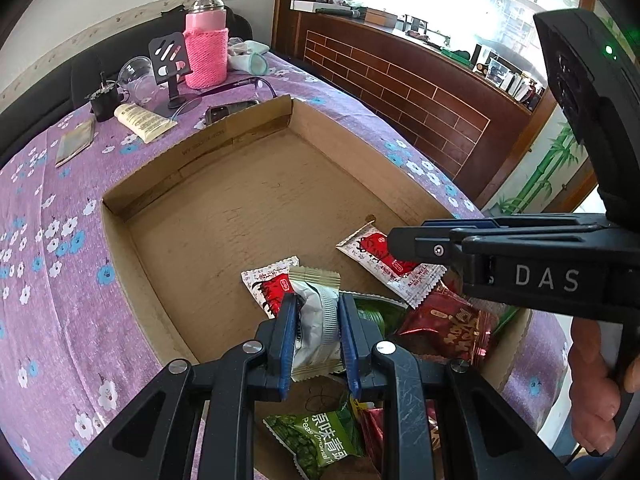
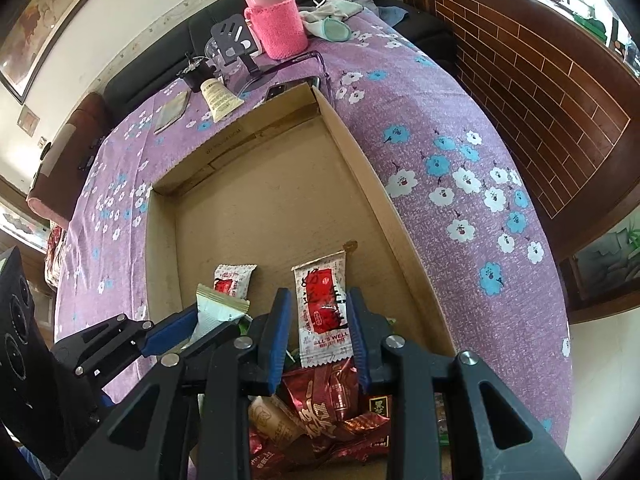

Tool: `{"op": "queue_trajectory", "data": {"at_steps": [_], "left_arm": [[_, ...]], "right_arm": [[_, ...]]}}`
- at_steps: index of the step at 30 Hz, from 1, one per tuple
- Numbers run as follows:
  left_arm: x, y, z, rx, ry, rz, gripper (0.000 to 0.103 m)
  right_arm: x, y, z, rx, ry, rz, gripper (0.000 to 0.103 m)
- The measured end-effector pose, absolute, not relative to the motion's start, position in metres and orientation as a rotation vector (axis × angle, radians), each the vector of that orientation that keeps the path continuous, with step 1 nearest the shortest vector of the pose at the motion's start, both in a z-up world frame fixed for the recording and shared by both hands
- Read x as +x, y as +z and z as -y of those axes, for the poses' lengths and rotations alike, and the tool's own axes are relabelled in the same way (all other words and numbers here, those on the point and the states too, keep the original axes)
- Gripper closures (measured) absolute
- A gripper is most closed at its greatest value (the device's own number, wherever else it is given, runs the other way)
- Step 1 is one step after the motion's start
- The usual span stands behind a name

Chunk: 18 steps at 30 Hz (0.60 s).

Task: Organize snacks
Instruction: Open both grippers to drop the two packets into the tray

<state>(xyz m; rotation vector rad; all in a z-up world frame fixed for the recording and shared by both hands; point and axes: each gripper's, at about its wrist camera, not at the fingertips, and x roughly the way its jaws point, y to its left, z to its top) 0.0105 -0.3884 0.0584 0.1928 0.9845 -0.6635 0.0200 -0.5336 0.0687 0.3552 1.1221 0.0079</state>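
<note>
Now left hand-held gripper [image 1: 318, 330] clenched on white packet [image 1: 320, 320], right hand-held gripper [image 2: 320, 330] on red-and-white sachet [image 2: 323, 308].

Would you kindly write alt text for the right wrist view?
The right gripper clamps a red-and-white snack packet over a cardboard box on a purple floral tablecloth. The left gripper holds a pale packet beside it.

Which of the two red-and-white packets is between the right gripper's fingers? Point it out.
The long red-and-white packet sits between the right gripper fingers. The shorter one lies to its left, behind the white packet in the left gripper.
</note>
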Motion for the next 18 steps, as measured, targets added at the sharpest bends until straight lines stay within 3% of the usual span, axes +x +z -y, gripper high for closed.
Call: {"op": "queue_trajectory", "data": {"at_steps": [4, 8, 13, 18], "left_arm": [[0.009, 0.059, 0.389, 0.202, -0.659, -0.983, 0.080], [0.008, 0.062, 0.388, 0.204, -0.655, -0.970, 0.065], [0.007, 0.064, 0.387, 0.211, -0.659, -0.962, 0.061], [0.004, 0.067, 0.386, 0.217, -0.661, -0.946, 0.049]], "right_arm": [[0.019, 0.072, 0.533, 0.351, 0.006, -1.115, 0.076], [0.016, 0.075, 0.531, 0.348, 0.000, -1.110, 0.076], [0.011, 0.079, 0.531, 0.356, -0.010, -1.104, 0.076], [0.005, 0.084, 0.532, 0.362, -0.022, -1.092, 0.075]]}}
